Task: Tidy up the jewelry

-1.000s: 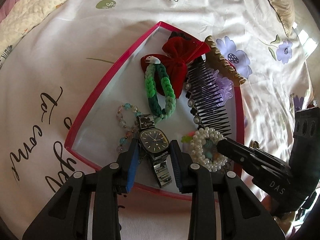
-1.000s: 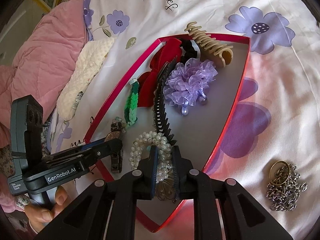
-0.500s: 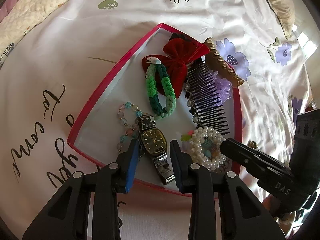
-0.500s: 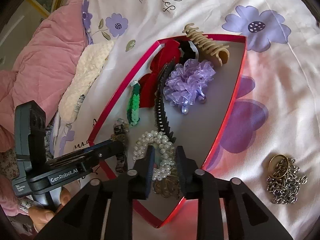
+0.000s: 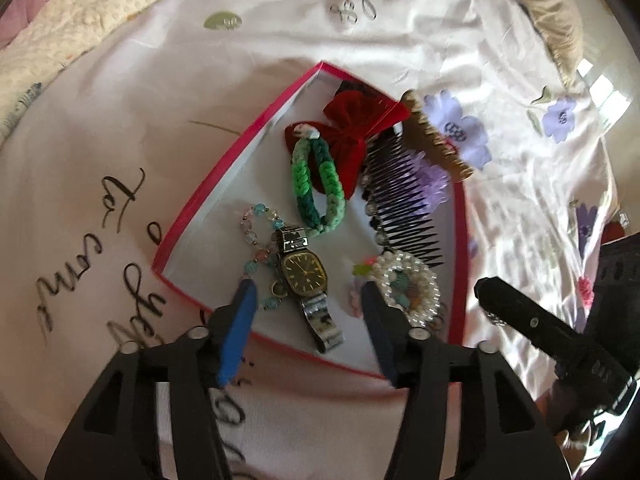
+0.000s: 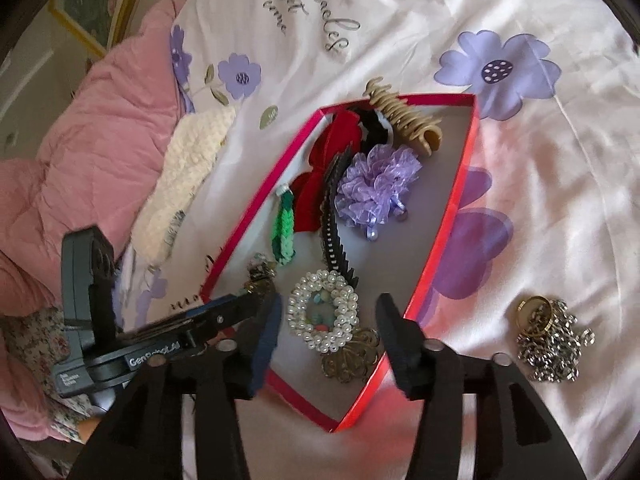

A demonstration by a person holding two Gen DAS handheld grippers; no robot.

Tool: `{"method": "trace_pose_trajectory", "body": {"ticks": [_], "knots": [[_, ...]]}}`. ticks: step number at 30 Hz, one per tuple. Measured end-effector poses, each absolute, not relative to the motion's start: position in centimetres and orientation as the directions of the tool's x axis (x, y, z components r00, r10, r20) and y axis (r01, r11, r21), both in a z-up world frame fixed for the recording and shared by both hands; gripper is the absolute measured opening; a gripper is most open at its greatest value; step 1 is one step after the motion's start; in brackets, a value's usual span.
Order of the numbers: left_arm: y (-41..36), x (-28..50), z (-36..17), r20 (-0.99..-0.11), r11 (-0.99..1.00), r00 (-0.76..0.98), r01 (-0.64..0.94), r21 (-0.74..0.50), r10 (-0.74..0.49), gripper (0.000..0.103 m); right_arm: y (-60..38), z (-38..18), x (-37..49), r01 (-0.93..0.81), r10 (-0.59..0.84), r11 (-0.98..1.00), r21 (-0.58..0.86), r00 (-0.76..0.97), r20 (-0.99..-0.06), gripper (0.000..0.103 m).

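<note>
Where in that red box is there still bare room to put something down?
Bare floor lies along the red box's right wall, beside the purple scrunchie, and in the left part between the rim and the green braided bracelet. It is crowded at the near end, around the watch and pearl bracelet.

The purple scrunchie (image 5: pixel 430 184) is mostly hidden behind the black comb (image 5: pixel 404 204); the bedsheet's lettering (image 5: pixel 132 280) smears into blur.
</note>
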State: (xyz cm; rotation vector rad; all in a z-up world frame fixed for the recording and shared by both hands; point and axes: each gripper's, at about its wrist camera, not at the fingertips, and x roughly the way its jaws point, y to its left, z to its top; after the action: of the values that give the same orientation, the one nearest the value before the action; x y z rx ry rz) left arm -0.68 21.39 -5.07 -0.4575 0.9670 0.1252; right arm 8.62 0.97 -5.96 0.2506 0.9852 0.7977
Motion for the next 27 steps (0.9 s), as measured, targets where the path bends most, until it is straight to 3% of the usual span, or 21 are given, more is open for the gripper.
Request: {"method": "trace_pose_trajectory", "body": {"ticks": [2, 3, 4, 10, 19, 27], "knots": [[21.0, -1.9, -4.3, -0.805, 0.899, 0.587, -0.298, -0.320, -0.092, 0.082, 0.2, -5.7, 8.3, -0.478, 0.713, 0.689, 0.544, 0.316, -0.626, 0.070], [20.9, -2.5, -4.1, -0.808, 0.898, 0.584, -0.313, -0.311, -0.076, 0.097, -0.1, -5.6, 8.1, -0.472, 0.720, 0.685, 0.556, 0.319, -0.616, 0.074], [20.9, -3.0, -4.0, -0.809, 0.894, 0.585, -0.325, -0.307, -0.065, 0.101, -0.5, -5.6, 8.0, -0.466, 0.728, 0.678, 0.568, 0.319, -0.607, 0.077], [21.1, -6.6, -3.3, -0.791, 0.870, 0.605, -0.339, -0.357, -0.088, 0.101, -2.3, -5.2, 6.8, -0.429, 0.775, 0.631, 0.647, 0.301, -0.556, 0.091], [20.0, -9.0, -2.6, -0.810, 0.882, 0.584, -0.351, -0.315, -0.057, 0.101, -3.8, -4.2, 4.2, -0.443, 0.789, 0.613, 0.654, 0.311, -0.530, 0.099], [18.3, -10.6, -1.8, -0.821, 0.912, 0.571, -0.337, -0.232, 0.003, 0.101, -4.3, -4.0, 2.4, -0.487, 0.747, 0.659, 0.573, 0.333, -0.576, 0.100]]}}
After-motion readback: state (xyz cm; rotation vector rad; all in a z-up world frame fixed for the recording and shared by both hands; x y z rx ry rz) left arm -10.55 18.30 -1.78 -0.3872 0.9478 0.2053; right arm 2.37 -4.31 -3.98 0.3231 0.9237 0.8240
